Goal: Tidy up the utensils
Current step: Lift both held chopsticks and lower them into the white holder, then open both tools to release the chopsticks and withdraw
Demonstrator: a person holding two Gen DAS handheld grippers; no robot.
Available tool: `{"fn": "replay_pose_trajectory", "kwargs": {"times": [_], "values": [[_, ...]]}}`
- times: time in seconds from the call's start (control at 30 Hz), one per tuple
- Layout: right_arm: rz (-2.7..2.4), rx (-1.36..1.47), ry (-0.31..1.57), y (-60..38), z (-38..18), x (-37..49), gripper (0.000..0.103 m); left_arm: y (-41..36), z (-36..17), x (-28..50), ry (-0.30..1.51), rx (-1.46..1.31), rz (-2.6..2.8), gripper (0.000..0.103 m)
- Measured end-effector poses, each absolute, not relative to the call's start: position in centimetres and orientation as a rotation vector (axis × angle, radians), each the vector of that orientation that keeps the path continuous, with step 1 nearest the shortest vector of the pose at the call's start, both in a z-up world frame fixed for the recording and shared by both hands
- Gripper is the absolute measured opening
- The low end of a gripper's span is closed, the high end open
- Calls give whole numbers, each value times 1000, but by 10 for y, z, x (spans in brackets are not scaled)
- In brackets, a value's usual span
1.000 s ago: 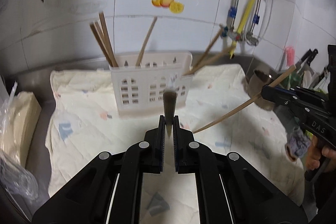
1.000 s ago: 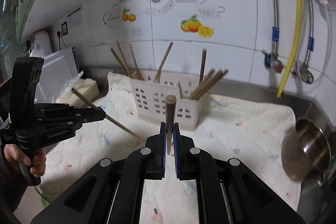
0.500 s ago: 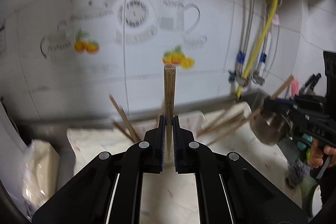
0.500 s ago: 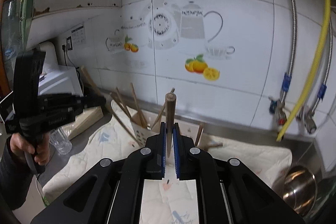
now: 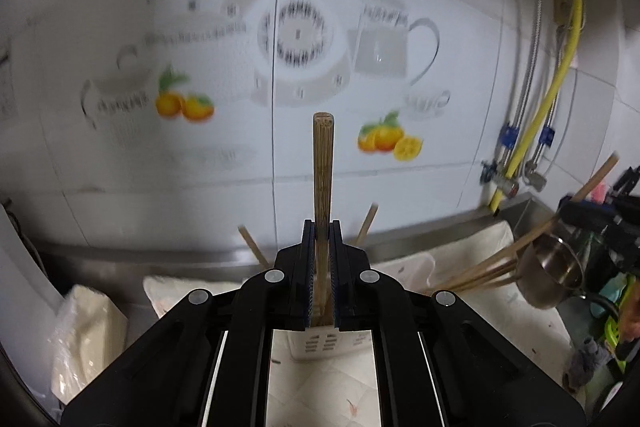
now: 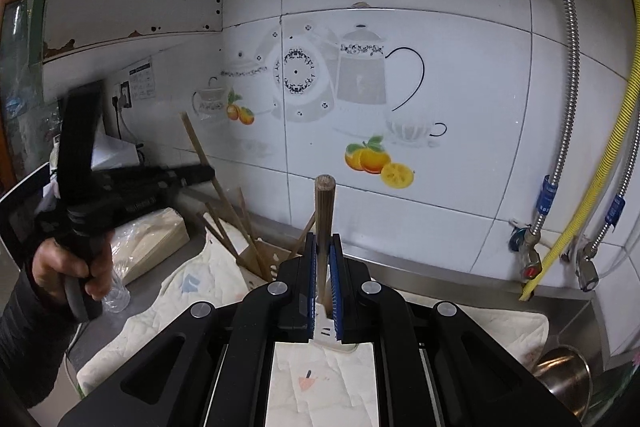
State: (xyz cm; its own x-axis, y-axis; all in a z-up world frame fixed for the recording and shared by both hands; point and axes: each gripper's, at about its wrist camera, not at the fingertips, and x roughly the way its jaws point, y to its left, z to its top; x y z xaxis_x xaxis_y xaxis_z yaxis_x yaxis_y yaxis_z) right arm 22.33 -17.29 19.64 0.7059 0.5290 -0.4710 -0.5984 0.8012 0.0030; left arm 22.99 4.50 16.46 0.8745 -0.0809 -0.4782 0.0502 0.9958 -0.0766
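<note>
Left claw (image 5: 321,275) clamping upright chopstick (image 5: 322,179), right claw (image 6: 322,287) clamping another chopstick (image 6: 323,219), holder (image 5: 320,343) mostly hidden

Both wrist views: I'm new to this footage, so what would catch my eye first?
Each gripper clamps one upright chopstick: the left gripper its chopstick, the right gripper its chopstick. Below stands a white holder with more sticks, on a cloth. Behind is a wall tile with a painted teapot.
</note>
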Motion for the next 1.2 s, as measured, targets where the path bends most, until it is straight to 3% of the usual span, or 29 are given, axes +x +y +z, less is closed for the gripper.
{"fn": "replay_pose_trajectory", "kwargs": {"times": [0.37,0.83,1.2], "values": [[594,-175,540,-164,172,248,6,59,125,256,622,-128,-80,6],[598,-175,629,-149,134,269,6,61,111,258,646,-145,-85,8],[584,-165,654,-150,121,276,8,55,116,250,620,-133,-91,44]]}}
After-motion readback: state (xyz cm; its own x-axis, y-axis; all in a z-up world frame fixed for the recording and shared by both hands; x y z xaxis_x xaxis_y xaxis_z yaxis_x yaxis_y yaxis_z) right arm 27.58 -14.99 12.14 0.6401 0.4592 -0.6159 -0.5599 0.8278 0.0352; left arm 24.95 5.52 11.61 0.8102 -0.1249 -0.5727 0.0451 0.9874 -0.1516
